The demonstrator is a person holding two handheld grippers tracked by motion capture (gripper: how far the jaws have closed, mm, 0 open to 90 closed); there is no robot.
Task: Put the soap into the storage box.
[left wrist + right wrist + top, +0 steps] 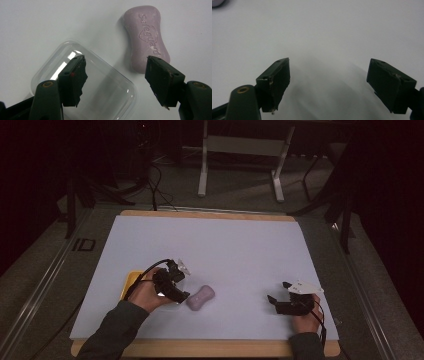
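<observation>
Here the purple soap bar (146,38) lies flat, long axis running away from the left gripper (116,66), whose jaws stand spread, holding nothing.

The high view is dim and slightly soft, with the room behind nearly black, so the pale tabletop (215,250) is the brightest area and the forearms at the bottom edge sink into murk. In the left gripper view even overhead light falls on the surface; a white glare streak sits on the clear lid (100,87), and the embossed purple soap (146,37) is sharp while the near black jaws blur. The right gripper view is washed grey, darkening at the corners, with smeared soft shadows between the out-of-focus jaws.
</observation>
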